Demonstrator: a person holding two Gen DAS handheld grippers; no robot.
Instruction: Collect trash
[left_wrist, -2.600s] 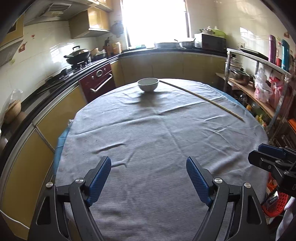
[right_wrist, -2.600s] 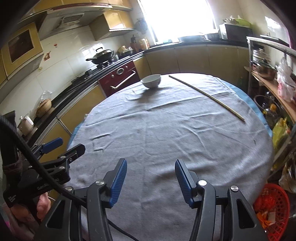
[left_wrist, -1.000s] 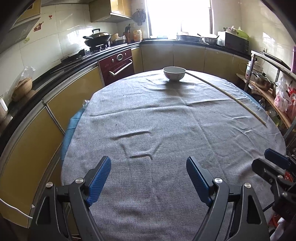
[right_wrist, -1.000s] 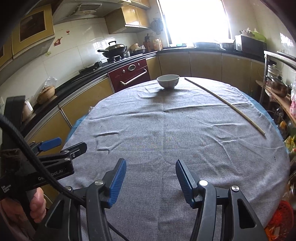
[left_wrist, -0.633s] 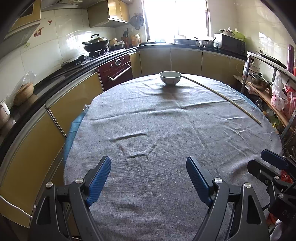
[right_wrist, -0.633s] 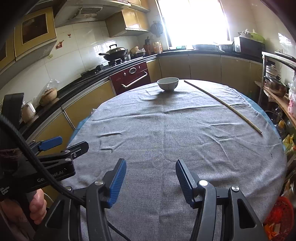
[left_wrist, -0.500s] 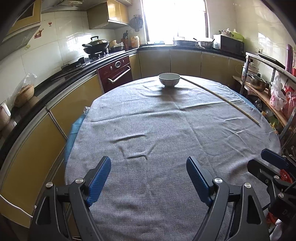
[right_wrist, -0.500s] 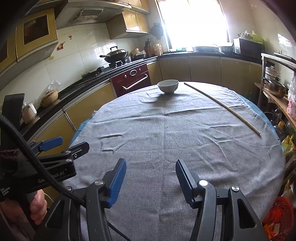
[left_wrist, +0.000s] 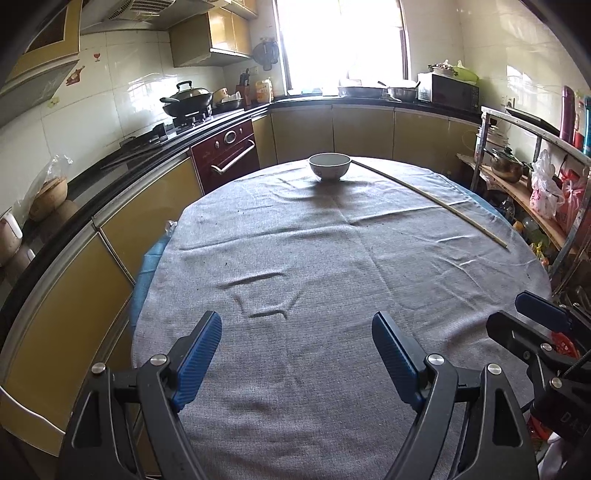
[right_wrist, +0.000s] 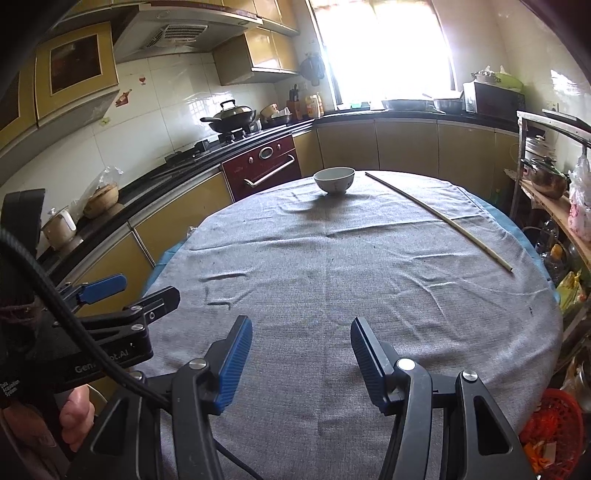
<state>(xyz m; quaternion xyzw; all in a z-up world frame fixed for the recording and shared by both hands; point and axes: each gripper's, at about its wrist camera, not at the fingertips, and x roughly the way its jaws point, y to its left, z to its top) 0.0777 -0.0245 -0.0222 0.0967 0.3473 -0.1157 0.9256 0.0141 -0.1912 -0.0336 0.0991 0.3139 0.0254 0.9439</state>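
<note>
A round table under a grey cloth (left_wrist: 332, 258) fills both views. A white bowl (left_wrist: 329, 166) stands at its far side, also in the right wrist view (right_wrist: 334, 180). A long thin stick (left_wrist: 436, 201) lies across the far right of the cloth and shows in the right wrist view (right_wrist: 443, 219). My left gripper (left_wrist: 295, 332) is open and empty over the near edge. My right gripper (right_wrist: 301, 338) is open and empty beside it. No loose trash shows on the cloth. A red basket (right_wrist: 550, 421) with scraps stands on the floor at the right.
Yellow kitchen cabinets and a dark counter (left_wrist: 147, 147) curve round the left and back. A red oven (left_wrist: 229, 155) stands behind the table. A metal rack (left_wrist: 524, 177) with pots and bags stands close on the right.
Both grippers have tilted up and drawn back a little, so the bowl and stick sit lower in view. The jaws have stayed open.
</note>
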